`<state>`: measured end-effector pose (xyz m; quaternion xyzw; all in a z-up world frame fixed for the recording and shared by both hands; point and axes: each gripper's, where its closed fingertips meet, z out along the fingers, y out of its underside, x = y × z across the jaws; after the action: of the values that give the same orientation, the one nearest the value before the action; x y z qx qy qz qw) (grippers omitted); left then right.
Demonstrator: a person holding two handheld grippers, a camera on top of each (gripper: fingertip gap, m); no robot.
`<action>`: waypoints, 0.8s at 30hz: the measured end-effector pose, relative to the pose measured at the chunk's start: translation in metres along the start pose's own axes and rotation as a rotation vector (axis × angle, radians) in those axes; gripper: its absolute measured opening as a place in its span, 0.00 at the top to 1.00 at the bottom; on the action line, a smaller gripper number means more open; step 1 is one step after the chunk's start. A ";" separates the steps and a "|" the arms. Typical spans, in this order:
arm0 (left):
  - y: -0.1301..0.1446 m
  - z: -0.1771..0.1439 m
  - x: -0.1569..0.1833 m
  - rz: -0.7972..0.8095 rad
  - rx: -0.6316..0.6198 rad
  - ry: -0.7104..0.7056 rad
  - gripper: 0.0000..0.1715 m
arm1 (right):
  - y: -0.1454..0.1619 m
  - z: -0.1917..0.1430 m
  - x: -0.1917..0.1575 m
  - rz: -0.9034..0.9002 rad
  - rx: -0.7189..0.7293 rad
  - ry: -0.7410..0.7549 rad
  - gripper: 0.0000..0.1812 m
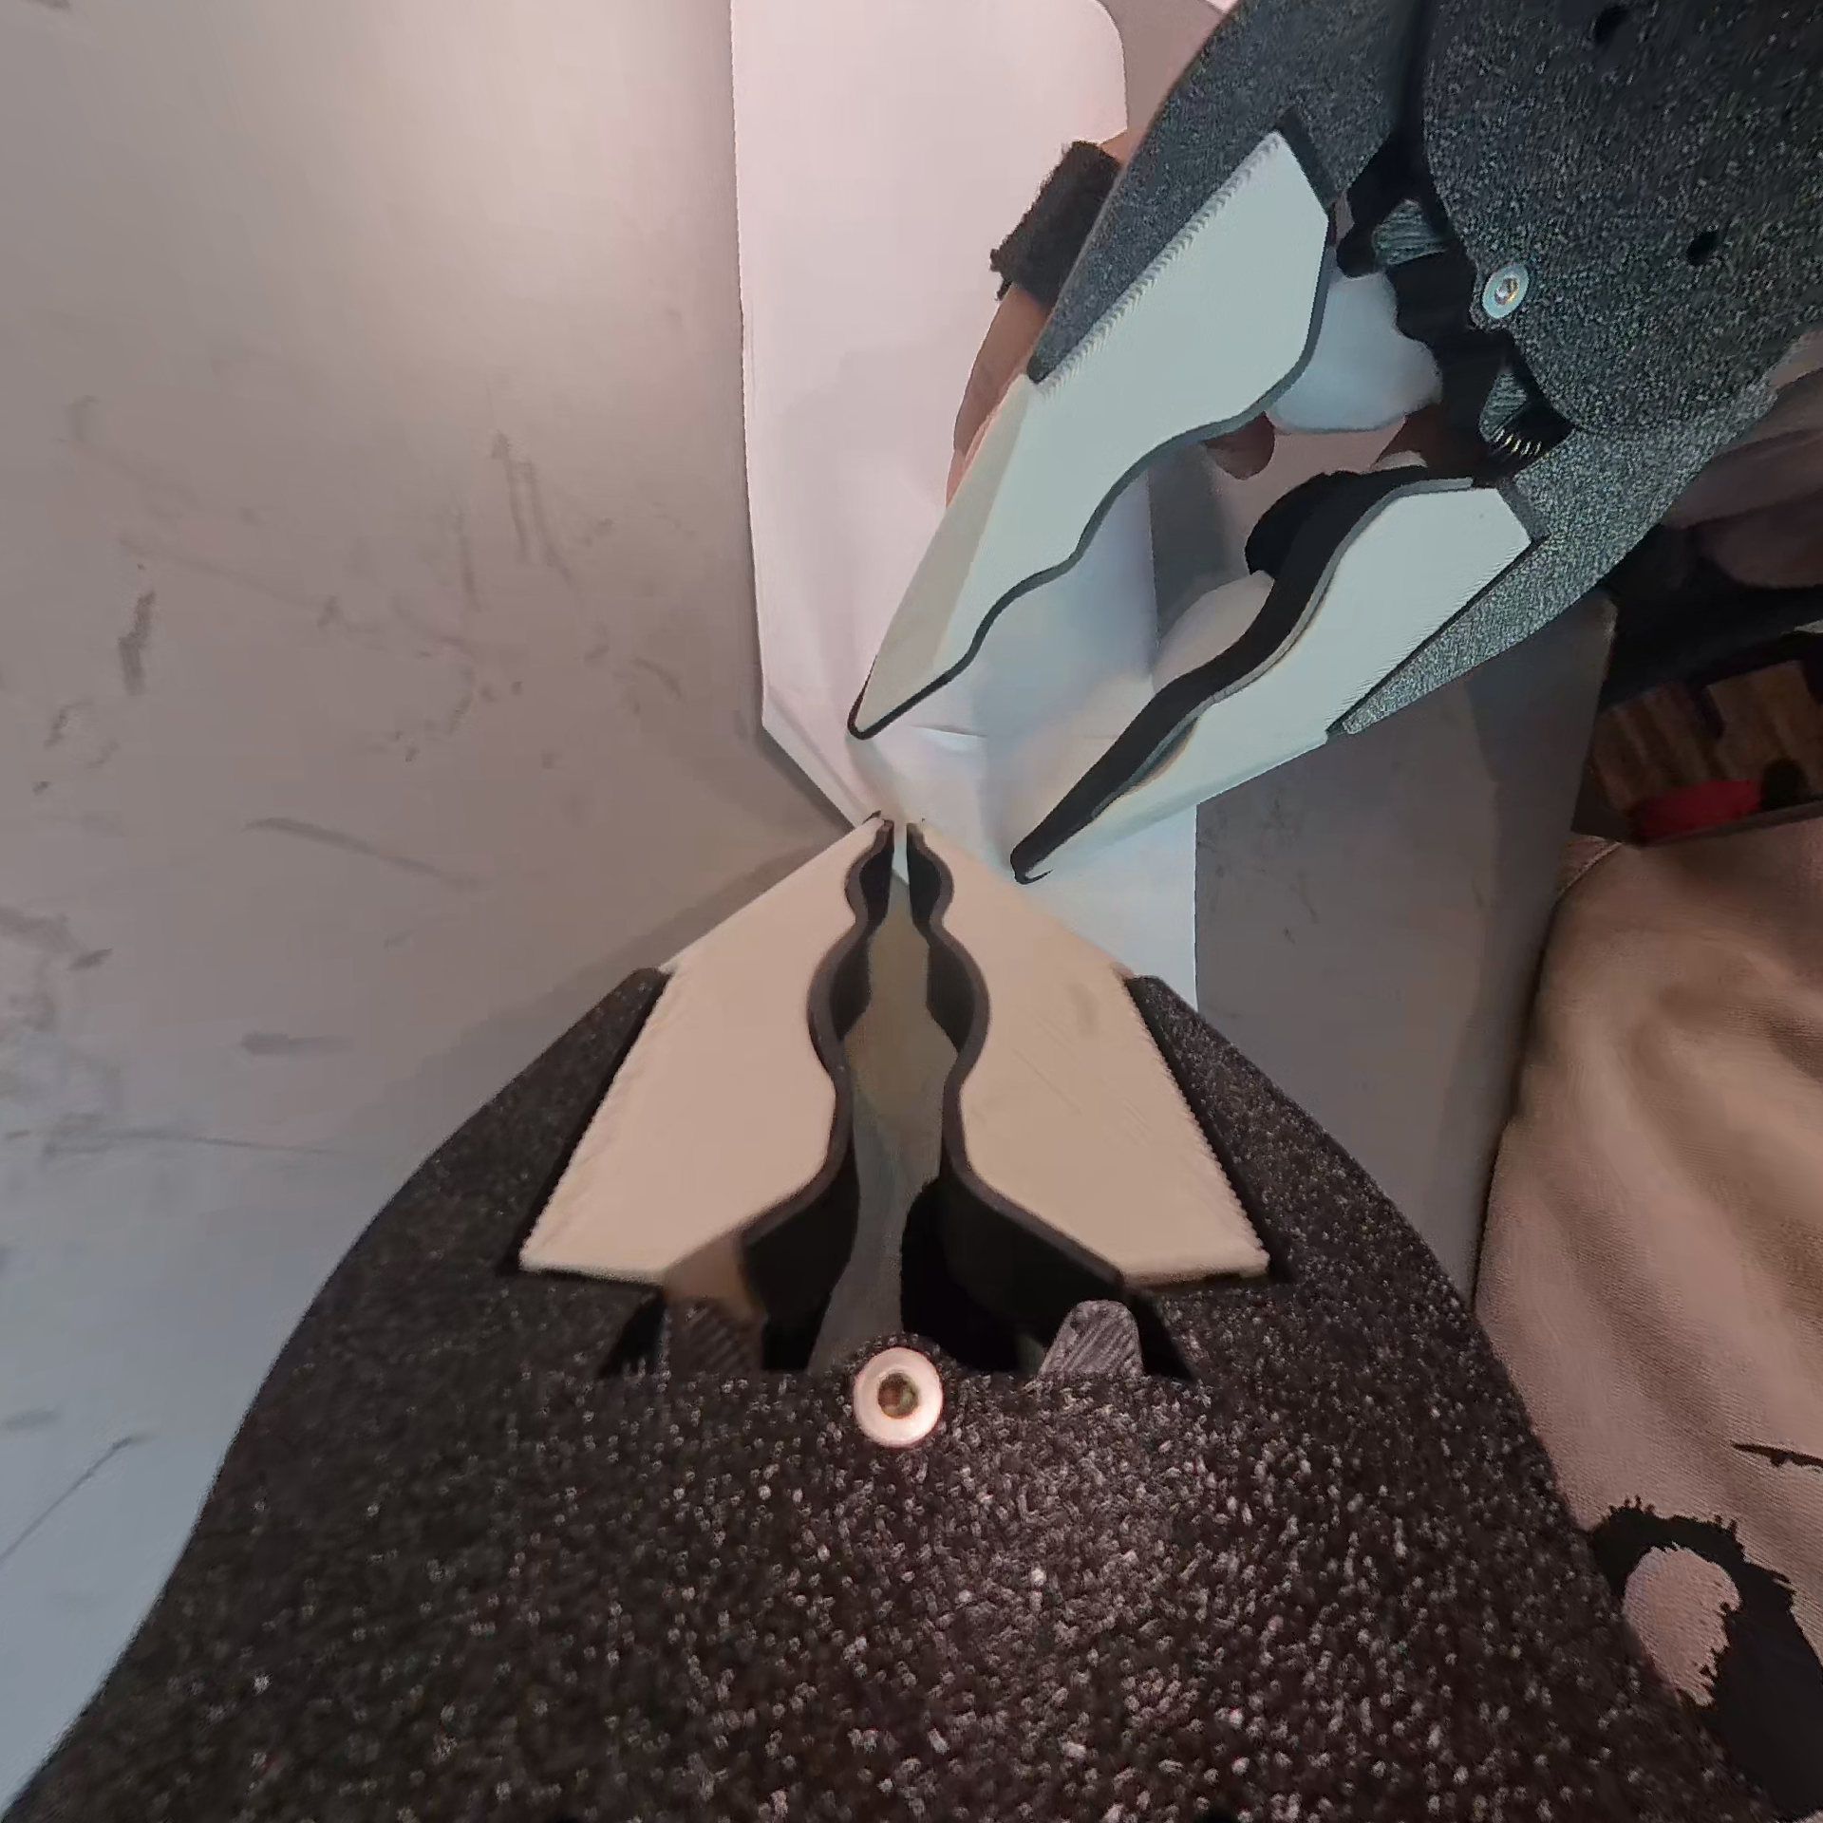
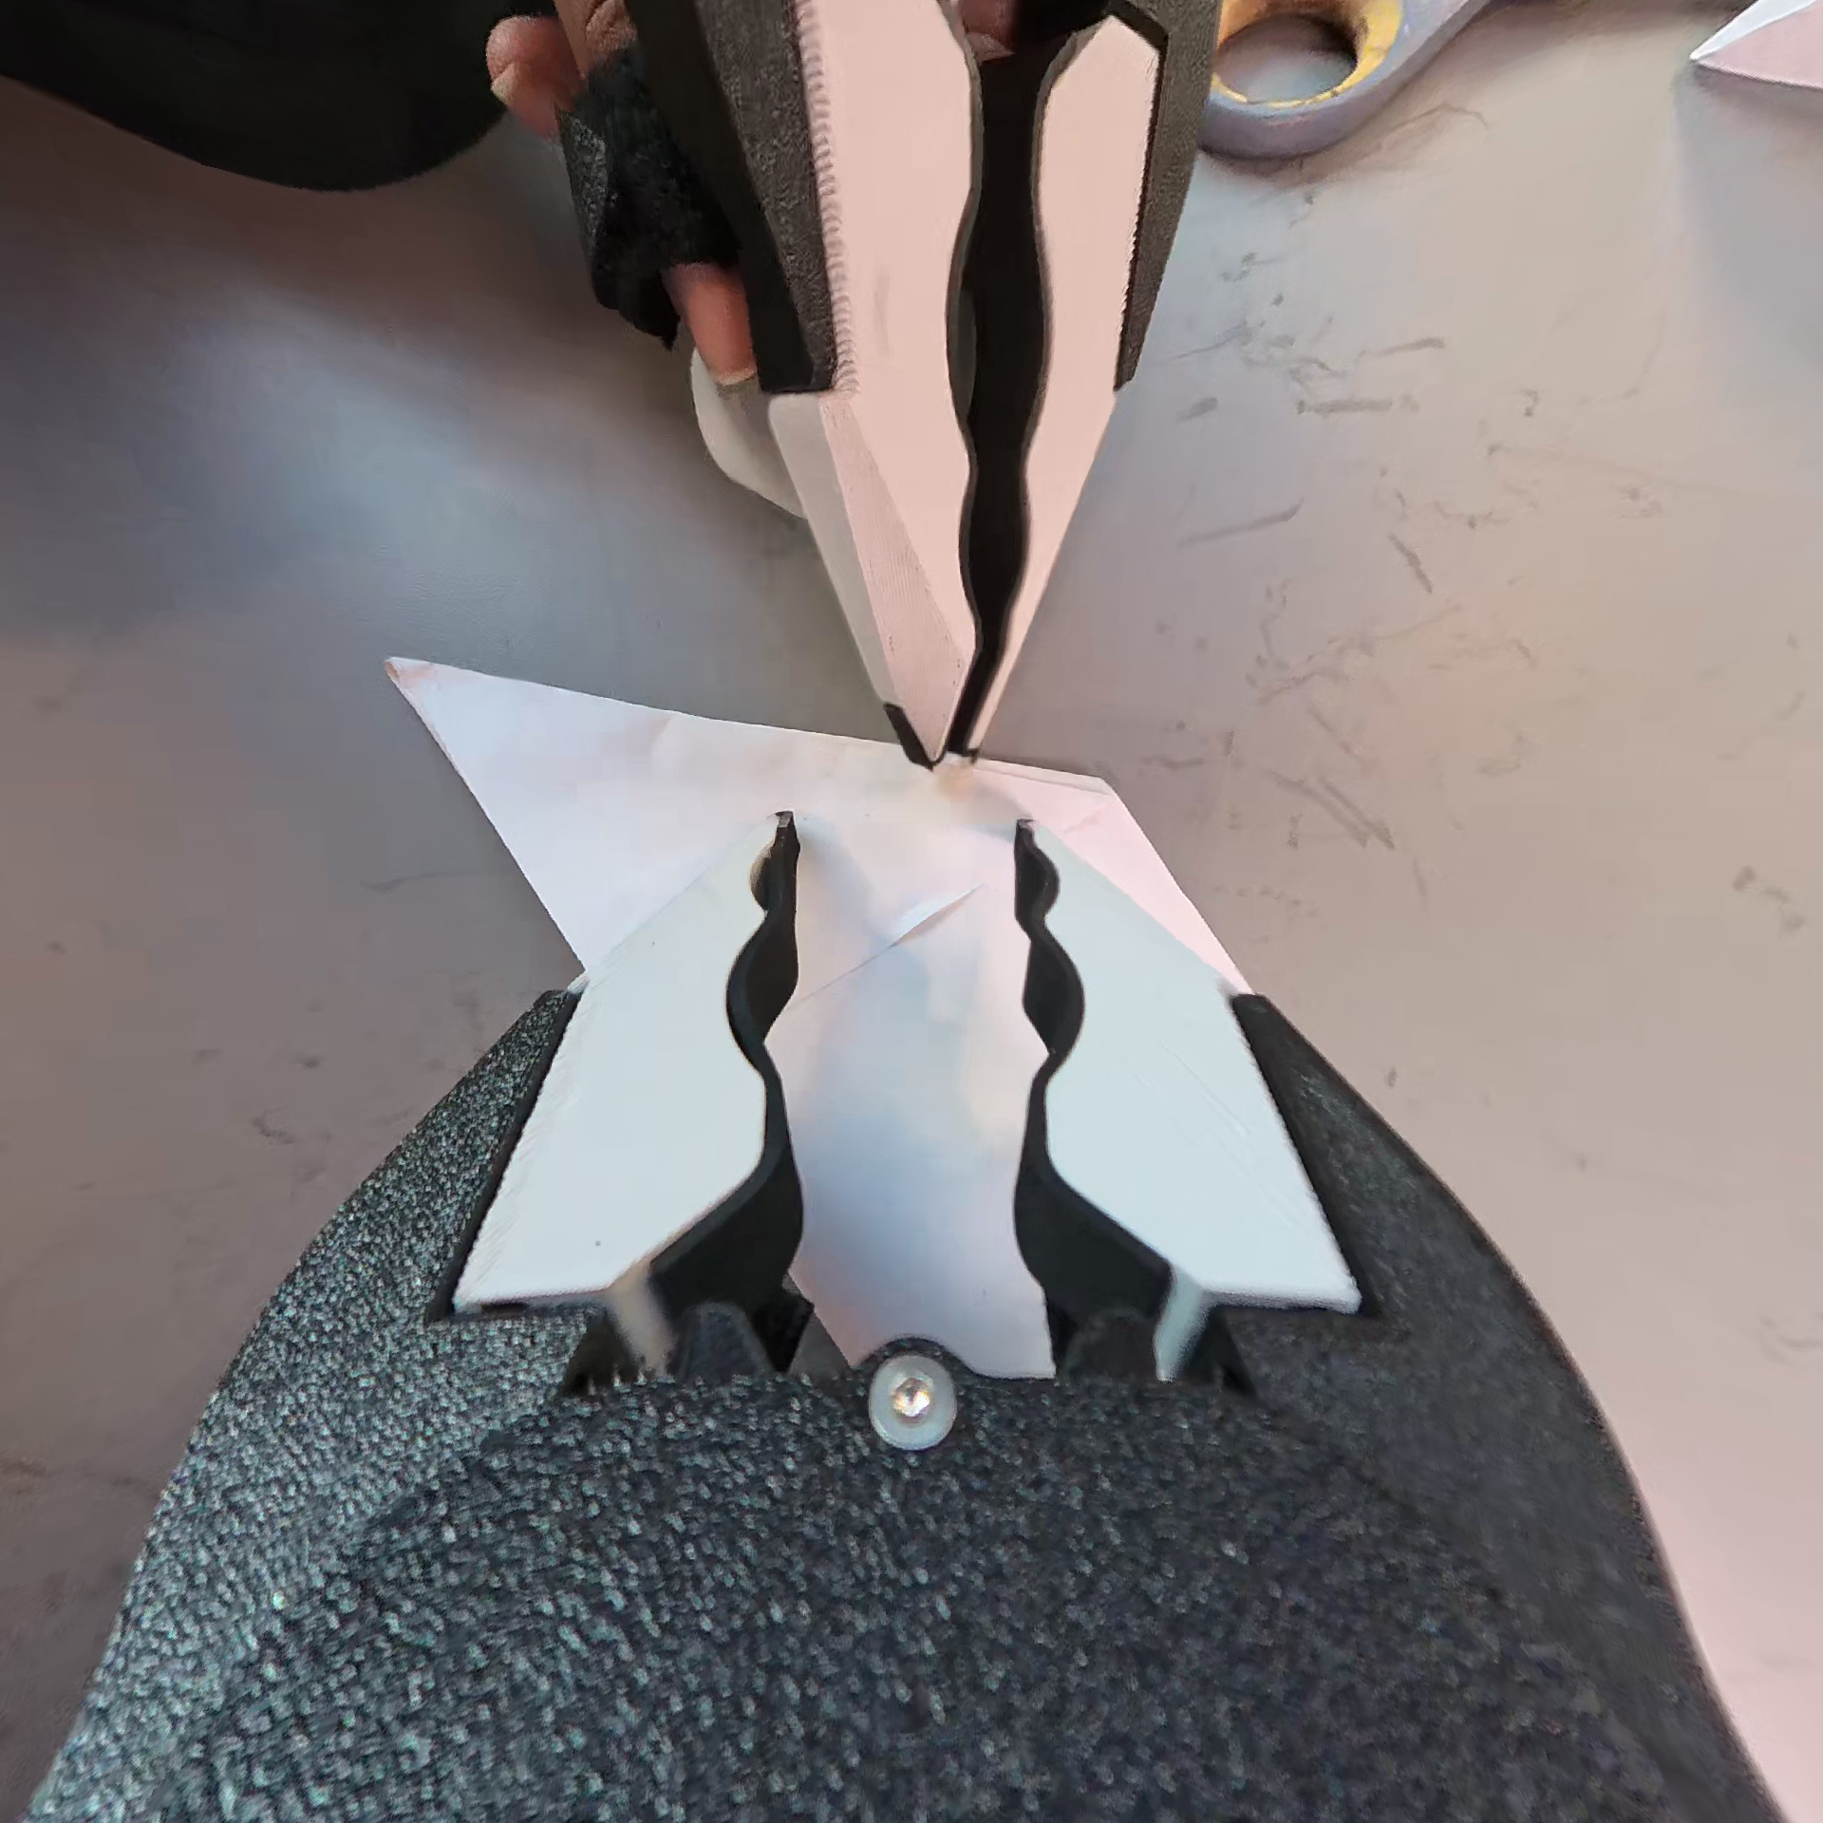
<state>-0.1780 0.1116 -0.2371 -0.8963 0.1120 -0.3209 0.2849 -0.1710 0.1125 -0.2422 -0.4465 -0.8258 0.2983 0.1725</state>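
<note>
Resting on the scuffed grey table (image 2: pixel 1480 592), one folded white paper (image 2: pixel 631 789) lies under both your tools; its near part is hidden behind the right gripper (image 2: pixel 903 829), whose fingers stand wide apart over it, holding nothing. Your left gripper (image 1: pixel 893 827) is pinched closed on the paper's far edge. One grey ring-shaped object (image 2: pixel 1312 89) is cut off at the table's far edge. No writing is legible.

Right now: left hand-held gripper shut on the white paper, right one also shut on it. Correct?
Not quite. The left hand-held gripper is shut on the white paper, but the right hand-held gripper is open, its fingers spread over the sheet, as the right wrist view shows.
</note>
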 end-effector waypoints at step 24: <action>-0.010 0.004 -0.009 -0.029 0.052 -0.064 0.98 | -0.002 0.004 0.004 -0.021 -0.044 -0.002 0.67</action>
<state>-0.1824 0.1254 -0.2387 -0.8999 0.0815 -0.2990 0.3069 -0.1765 0.1134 -0.2433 -0.4414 -0.8369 0.2785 0.1649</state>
